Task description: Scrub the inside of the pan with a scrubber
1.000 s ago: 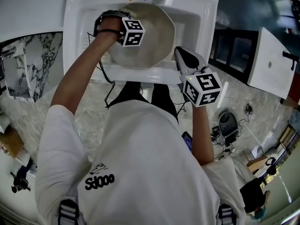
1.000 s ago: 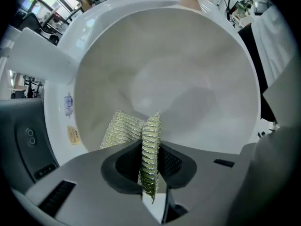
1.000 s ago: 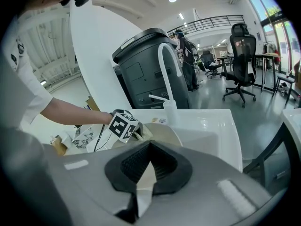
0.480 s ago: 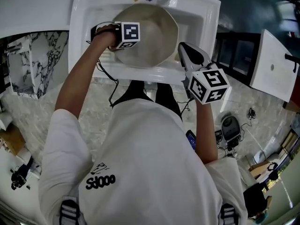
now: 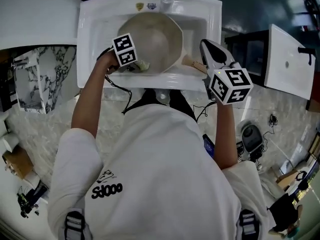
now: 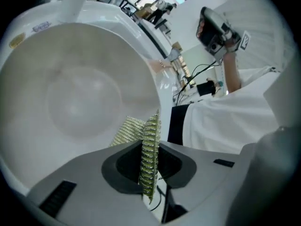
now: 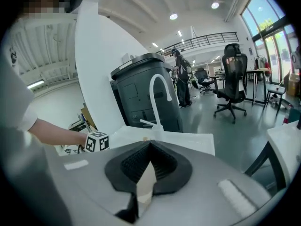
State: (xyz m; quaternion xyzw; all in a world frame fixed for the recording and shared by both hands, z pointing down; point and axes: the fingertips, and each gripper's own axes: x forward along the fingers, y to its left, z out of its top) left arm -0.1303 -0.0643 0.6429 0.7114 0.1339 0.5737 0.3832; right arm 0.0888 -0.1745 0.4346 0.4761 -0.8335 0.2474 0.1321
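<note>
A pale grey pan (image 5: 152, 39) lies tilted in the white sink (image 5: 90, 29). My left gripper (image 5: 136, 63) is at the pan's near left rim, shut on a yellow-green mesh scrubber (image 5: 143, 65). In the left gripper view the scrubber (image 6: 149, 145) is pinched edge-on between the jaws, its free end against the pan's inner wall (image 6: 70, 93). My right gripper (image 5: 206, 64) is at the sink's right side, shut on the pan's wooden handle (image 5: 192, 62). In the right gripper view the handle (image 7: 143, 182) sits between the black pads.
A white faucet (image 7: 160, 95) rises at the back of the sink, beside a dark grey bin (image 7: 141, 93). A white counter (image 5: 35, 19) lies left of the sink and a white panel (image 5: 287, 64) to the right. The person's body stands close against the sink's front edge.
My left gripper has drawn the scrubber from the pan's far left rim down to its near rim. The right gripper and the handle have shifted slightly right.
</note>
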